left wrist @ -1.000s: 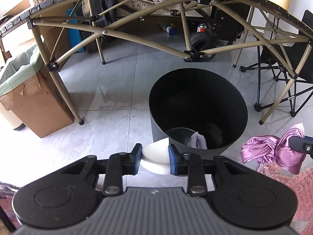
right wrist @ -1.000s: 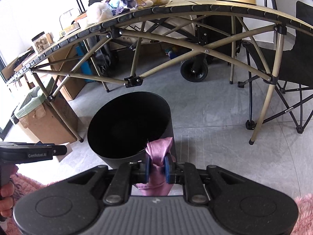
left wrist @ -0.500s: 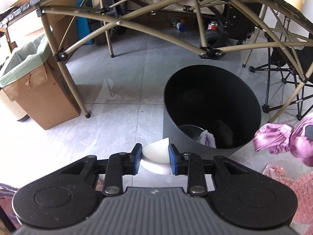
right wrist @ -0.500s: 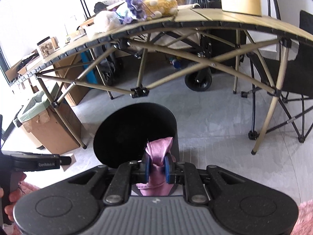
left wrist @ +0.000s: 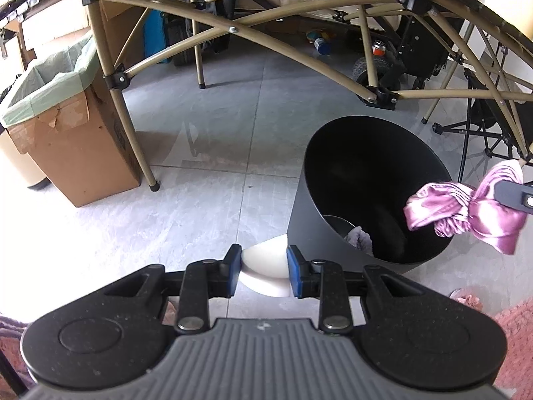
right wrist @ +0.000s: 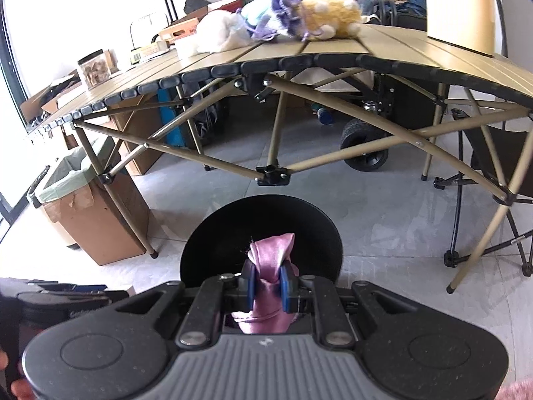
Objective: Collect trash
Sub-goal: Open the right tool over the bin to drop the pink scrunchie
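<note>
Carry-to-bin step. Left gripper point(left wrist: 264, 265) pinches white wedge point(left wrist: 265, 260); right gripper point(right wrist: 269, 285) pinches pink cloth point(right wrist: 271, 253) over bin point(right wrist: 213, 233). Next: release cloth into it.

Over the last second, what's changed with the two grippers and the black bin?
The right gripper has carried the pink cloth up and over the black bin; in the left view the cloth now hangs at the bin's right rim. The left gripper has drifted left, so the bin sits further right in its view. Nothing was released: the left is still clamped on the white piece, the right on the cloth.
</note>
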